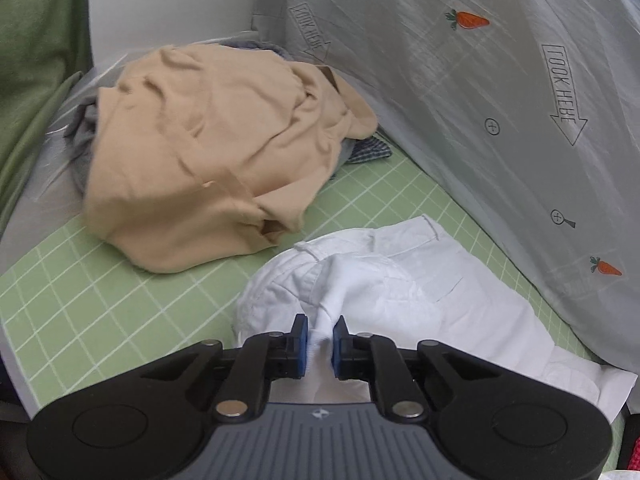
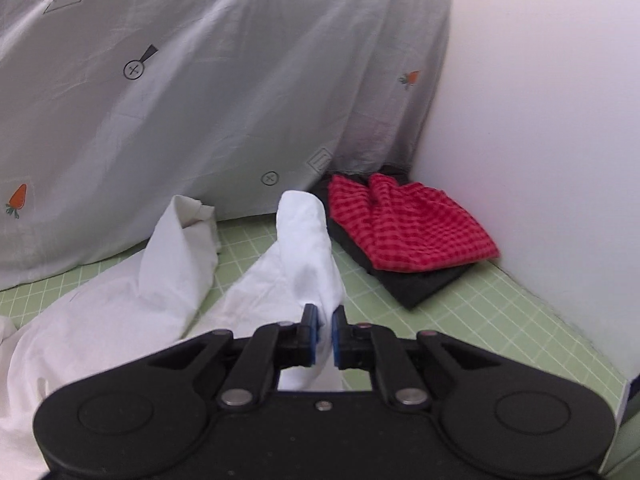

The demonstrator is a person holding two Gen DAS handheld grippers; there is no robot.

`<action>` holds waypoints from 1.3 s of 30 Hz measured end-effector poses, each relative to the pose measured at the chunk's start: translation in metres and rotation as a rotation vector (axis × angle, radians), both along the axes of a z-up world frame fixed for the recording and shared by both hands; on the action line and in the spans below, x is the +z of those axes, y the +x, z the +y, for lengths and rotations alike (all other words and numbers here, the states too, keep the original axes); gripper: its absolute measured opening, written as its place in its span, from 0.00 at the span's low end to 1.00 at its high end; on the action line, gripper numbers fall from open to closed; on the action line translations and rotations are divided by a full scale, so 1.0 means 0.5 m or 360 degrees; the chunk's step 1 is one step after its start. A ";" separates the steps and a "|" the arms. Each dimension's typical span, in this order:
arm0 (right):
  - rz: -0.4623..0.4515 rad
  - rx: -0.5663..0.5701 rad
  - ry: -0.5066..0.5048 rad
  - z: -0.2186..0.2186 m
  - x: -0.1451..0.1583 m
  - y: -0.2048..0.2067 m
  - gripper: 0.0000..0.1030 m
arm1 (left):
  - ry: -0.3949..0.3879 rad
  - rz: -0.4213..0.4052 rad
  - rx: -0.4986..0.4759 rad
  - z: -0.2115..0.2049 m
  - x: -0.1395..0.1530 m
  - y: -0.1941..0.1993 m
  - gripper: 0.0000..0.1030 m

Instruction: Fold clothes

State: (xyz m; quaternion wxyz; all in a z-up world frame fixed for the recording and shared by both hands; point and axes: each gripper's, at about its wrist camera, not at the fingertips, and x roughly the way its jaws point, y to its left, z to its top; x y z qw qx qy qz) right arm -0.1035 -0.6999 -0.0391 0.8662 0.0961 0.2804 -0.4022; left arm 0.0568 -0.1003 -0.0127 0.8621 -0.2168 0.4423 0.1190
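White trousers (image 1: 384,280) lie on the green gridded mat (image 1: 100,300), waistband end bunched up in the left wrist view. My left gripper (image 1: 323,340) is shut on a fold of that white fabric near the waist. In the right wrist view the two white trouser legs (image 2: 176,280) stretch away over the mat (image 2: 500,320). My right gripper (image 2: 324,332) is shut on the near edge of the right leg (image 2: 304,256), whose cuff stands up beyond the blue pads.
A crumpled tan garment (image 1: 208,152) heaps over grey and checked clothes at the back left. A grey sheet with carrot prints (image 1: 480,80) hangs behind the mat. A red checked cloth (image 2: 408,224) on a dark folded garment (image 2: 420,284) lies by the white wall (image 2: 540,120).
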 end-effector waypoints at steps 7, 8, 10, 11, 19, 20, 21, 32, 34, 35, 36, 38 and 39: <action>0.0079 0.0018 0.0335 0.032 -0.091 -0.147 0.08 | -0.0045 0.0102 0.0057 0.045 -0.038 -0.097 0.13; 0.0073 0.0027 0.0425 0.036 -0.108 -0.159 0.09 | -0.0050 0.0115 0.0053 0.045 -0.043 -0.105 0.13; 0.0031 0.0001 0.0559 0.048 -0.135 -0.176 0.17 | -0.0060 0.0142 0.0044 0.046 -0.053 -0.122 0.13; -0.0019 -0.0034 0.0625 0.051 -0.144 -0.184 0.34 | -0.0065 0.0156 0.0040 0.046 -0.059 -0.130 0.14; -0.0234 -0.0091 0.0958 0.059 -0.186 -0.169 0.76 | -0.0141 0.0264 0.0033 0.050 -0.104 -0.188 0.39; -0.0248 -0.0084 0.0989 0.060 -0.190 -0.164 0.76 | -0.0179 0.0277 0.0054 0.053 -0.112 -0.189 0.39; -0.0261 -0.0078 0.1020 0.061 -0.193 -0.158 0.73 | -0.0218 0.0290 0.0075 0.056 -0.120 -0.190 0.39; -0.0302 0.0005 0.1237 0.055 -0.229 -0.063 0.29 | -0.0509 0.0440 0.0208 0.064 -0.202 -0.142 0.34; -0.0269 0.0023 0.1231 0.049 -0.232 -0.034 0.27 | -0.0500 0.0428 0.0225 0.058 -0.203 -0.115 0.22; -0.0253 0.0032 0.1228 0.046 -0.234 -0.019 0.26 | -0.0489 0.0419 0.0227 0.055 -0.202 -0.099 0.19; -0.0240 0.0041 0.1227 0.040 -0.236 0.000 0.26 | -0.0476 0.0412 0.0219 0.049 -0.200 -0.077 0.15; -0.0221 0.0063 0.1216 0.026 -0.238 0.049 0.25 | -0.0450 0.0400 0.0203 0.039 -0.196 -0.031 0.13; -0.0211 0.0081 0.1203 0.018 -0.238 0.078 0.25 | -0.0447 0.0401 0.0199 0.032 -0.197 -0.006 0.13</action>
